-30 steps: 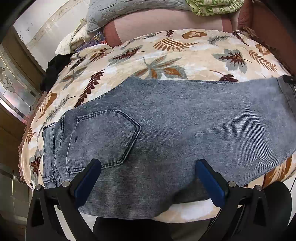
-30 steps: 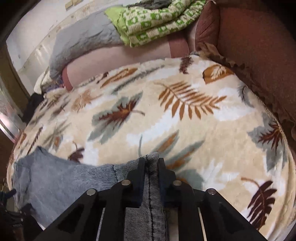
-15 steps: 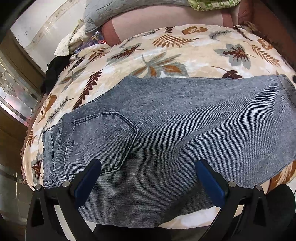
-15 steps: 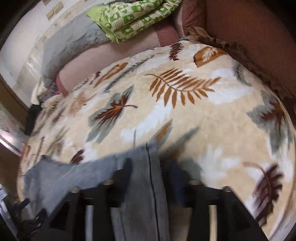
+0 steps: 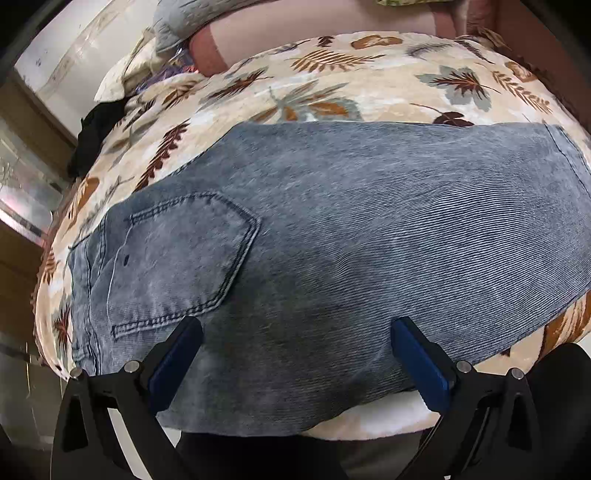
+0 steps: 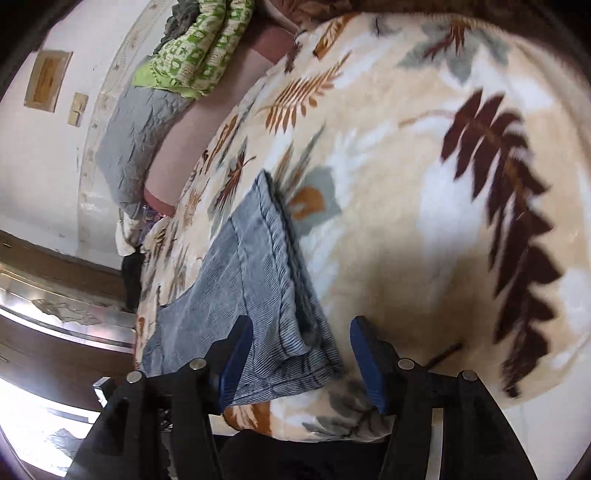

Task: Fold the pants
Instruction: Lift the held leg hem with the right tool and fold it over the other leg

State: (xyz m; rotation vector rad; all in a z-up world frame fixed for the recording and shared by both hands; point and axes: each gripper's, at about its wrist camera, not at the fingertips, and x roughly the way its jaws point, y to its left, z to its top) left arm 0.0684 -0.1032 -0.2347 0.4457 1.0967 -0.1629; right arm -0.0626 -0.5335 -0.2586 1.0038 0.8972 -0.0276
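The grey-blue denim pants [image 5: 351, 236] lie flat across the leaf-print blanket [image 5: 332, 74], folded along their length, back pocket [image 5: 184, 258] up at the left. My left gripper [image 5: 295, 354] is open and empty, hovering over the pants' near edge. In the right wrist view the leg hem end of the pants [image 6: 266, 295] lies on the blanket [image 6: 406, 184]. My right gripper [image 6: 301, 358] is open, its blue pads either side of the hem corner, not holding it.
Grey and green folded bedding [image 6: 177, 74] and a pink bolster [image 5: 314, 22] lie at the bed's far side. A dark brown sofa back lies at the right. The bed's near edge [image 5: 369, 421] drops off just in front of the grippers.
My right gripper has opened and let go of the pants hem, then swung and tilted to the right. The left gripper stayed open and moved slightly closer over the pants.
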